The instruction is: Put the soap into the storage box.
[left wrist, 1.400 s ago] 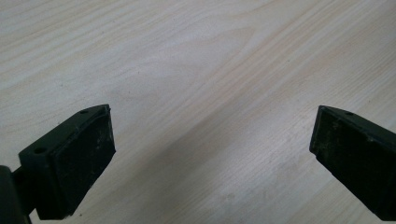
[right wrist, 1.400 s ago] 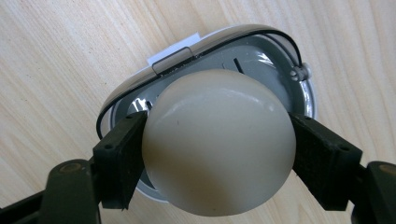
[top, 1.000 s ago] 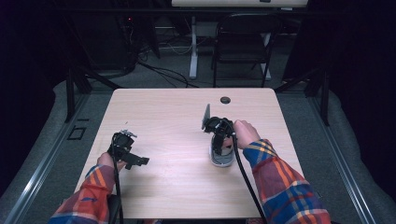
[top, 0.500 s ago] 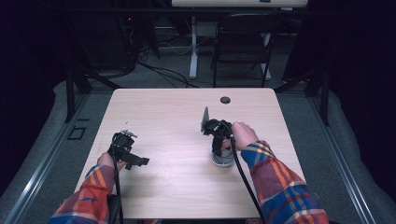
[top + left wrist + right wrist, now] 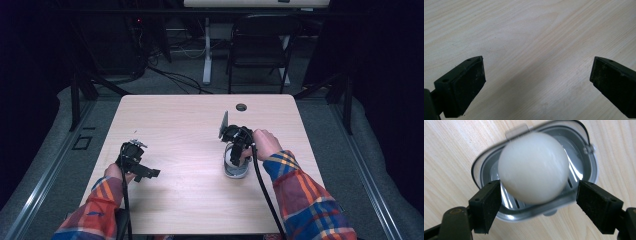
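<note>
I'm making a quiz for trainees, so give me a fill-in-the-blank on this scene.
1. The white egg sits in a metal ____ slicer.
2. The right tool has its jaws ____ around the egg.
3. The left tool points at bare ____ tabletop.

Missing words: egg; open; wooden

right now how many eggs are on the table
1. A single white egg sits in the metal slicer tray on the table's right side, between the open jaws of the right gripper. No others are visible.
</note>
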### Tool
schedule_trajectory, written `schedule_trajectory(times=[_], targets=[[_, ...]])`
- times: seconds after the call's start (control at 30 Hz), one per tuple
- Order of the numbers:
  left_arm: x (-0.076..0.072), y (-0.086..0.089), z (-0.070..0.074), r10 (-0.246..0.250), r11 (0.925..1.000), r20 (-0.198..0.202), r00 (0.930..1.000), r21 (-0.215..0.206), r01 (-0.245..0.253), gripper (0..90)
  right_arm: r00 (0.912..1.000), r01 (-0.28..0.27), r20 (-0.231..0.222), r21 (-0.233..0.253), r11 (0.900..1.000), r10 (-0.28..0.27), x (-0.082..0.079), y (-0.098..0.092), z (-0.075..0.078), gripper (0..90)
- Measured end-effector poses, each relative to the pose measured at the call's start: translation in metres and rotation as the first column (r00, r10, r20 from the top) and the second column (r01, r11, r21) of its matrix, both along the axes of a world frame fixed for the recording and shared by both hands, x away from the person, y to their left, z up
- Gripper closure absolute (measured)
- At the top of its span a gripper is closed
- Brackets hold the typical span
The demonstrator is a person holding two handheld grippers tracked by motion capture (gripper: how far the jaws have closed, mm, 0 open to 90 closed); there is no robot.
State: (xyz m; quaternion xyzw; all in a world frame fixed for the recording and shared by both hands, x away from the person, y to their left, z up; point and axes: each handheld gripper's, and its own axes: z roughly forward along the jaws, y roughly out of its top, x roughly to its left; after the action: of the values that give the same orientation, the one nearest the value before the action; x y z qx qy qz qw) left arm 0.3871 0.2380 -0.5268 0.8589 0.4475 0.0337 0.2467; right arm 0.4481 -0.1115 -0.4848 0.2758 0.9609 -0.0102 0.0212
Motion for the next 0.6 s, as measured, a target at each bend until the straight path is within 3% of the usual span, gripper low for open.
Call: schedule_trajectory(times=[0.03, 0.23, 0.6], targets=[[0.0, 0.0, 0.0, 0.0, 1.0, -0.001, 1.0, 0.0, 0.0, 0.0, 1.0, 0.007, 0.001, 0.043, 0.999, -0.007, -0.001, -0.006, 0.006, 19.8], [0.0, 0.0, 0.0, -0.004, 1.0, -0.002, 1.0, 0.004, 0.004, 0.0, 0.9988, 0.038, 0.027, 0.107, 0.994, -0.041, -0.008, -0.022, 0.02, 16.3], [0.001, -0.001, -0.001, -0.001, 1.0, -0.004, 1.0, 0.005, 0.001, 0.0, 0.9947, 0.076, 0.058, 0.138, 0.988, -0.085, -0.022, -0.054, 0.031, 12.4]])
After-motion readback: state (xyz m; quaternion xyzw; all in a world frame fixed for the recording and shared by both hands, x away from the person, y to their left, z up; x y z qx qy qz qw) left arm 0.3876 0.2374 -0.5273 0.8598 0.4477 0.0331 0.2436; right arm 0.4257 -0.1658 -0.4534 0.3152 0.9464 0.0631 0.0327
